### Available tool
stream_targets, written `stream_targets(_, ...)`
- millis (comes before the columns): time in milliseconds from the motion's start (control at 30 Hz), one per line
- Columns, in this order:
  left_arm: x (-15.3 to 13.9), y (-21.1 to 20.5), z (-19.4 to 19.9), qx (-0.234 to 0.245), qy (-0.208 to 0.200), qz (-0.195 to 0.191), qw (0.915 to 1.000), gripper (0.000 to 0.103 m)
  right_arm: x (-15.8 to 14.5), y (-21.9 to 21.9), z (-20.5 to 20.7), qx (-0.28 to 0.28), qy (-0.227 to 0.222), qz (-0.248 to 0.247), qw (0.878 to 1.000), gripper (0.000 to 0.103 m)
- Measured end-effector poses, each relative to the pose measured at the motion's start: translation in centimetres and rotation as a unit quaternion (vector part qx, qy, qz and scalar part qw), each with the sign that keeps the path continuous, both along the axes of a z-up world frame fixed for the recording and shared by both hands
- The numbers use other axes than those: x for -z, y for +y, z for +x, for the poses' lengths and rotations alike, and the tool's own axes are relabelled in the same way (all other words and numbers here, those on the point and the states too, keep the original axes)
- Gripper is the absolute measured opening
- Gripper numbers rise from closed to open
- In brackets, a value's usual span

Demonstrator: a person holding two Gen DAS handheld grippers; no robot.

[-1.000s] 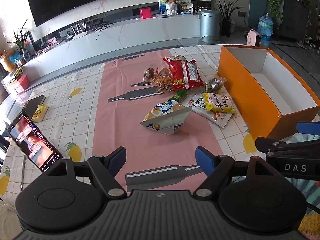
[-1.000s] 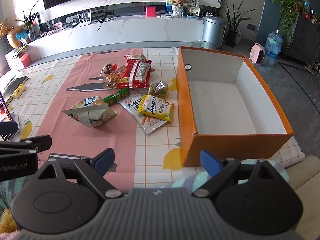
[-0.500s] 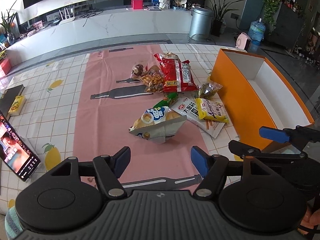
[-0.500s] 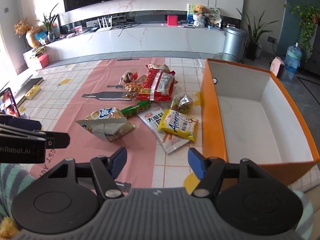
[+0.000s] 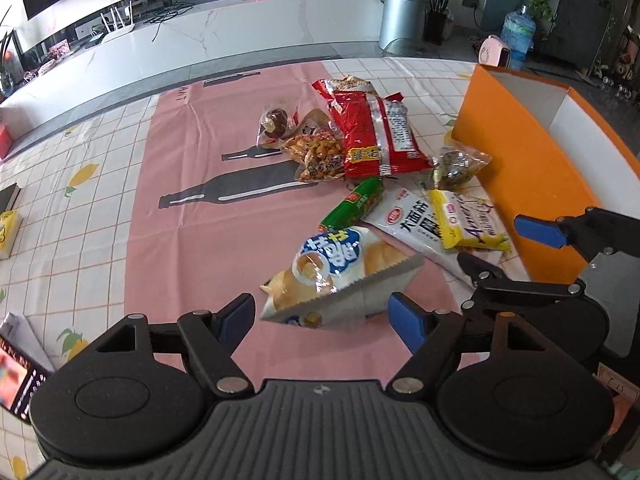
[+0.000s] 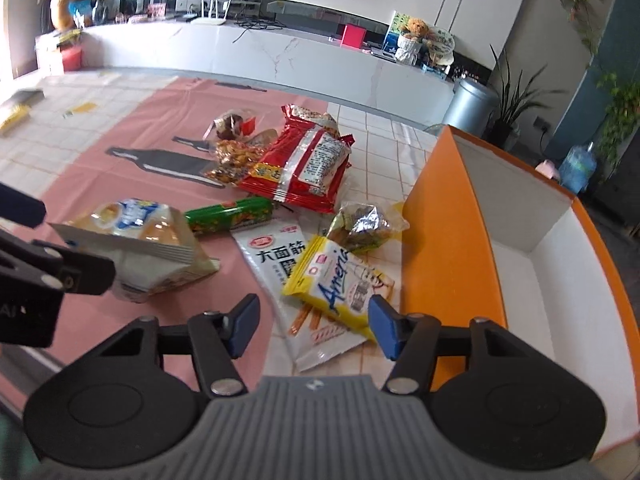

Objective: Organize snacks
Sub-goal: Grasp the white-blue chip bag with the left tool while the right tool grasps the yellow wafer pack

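Several snack packets (image 5: 374,136) crowd beside the orange box (image 5: 520,168).

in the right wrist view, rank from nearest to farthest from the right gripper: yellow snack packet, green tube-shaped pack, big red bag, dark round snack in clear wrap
1. Yellow snack packet, just ahead of the right gripper, whose jaws are closing without touching it.
2. Green tube-shaped pack, ahead and left.
3. Big red bag, mid-table.
4. Dark round snack in clear wrap, farthest, back left.

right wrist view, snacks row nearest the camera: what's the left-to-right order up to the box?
Blue-and-white chip bag → green tube pack → white noodle-stick pack → yellow packet → orange box.
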State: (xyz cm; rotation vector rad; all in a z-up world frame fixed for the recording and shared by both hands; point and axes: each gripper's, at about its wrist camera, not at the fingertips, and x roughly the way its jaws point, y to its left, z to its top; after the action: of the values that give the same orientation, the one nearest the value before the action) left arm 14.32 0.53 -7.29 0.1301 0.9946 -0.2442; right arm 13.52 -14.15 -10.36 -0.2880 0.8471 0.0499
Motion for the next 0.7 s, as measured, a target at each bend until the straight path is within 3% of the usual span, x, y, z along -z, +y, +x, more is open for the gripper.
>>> stream_targets(133, 1.0, -0.1, 0.9, 0.022, -0.004, 0.013, 0.9997, 0.089, 1.3, -0.8, 1.8, 0.003, 0.012, 0.013, 1.000, 0.054)
stream_targets(400, 2.4, -1.6, 2.0, 0.071, -0.024, 0.015, 0.9971, 0.090, 3.1, -1.3, 3.2, -0.008, 0.015, 0.031, 0.999, 0.071)
stream_targets(600, 3.3, -2.0, 2.8, 0.067, -0.032, 0.008, 0.9972, 0.090, 4.0, -1.1, 3.6, -0.001, 0.016, 0.033, 0.999, 0.070)
stream_targets(667, 3.5, -1.8, 2.9, 0.059, -0.028, 0.002, 0.9979, 0.086, 3.8, -1.2, 3.4, -0.003, 0.013, 0.042, 0.999, 0.064)
stream_targets(700, 3.5, -1.7, 2.9, 0.056, -0.025, -0.001, 0.9981, 0.079, 3.8, -1.2, 3.3, -0.005, 0.011, 0.043, 0.999, 0.059)
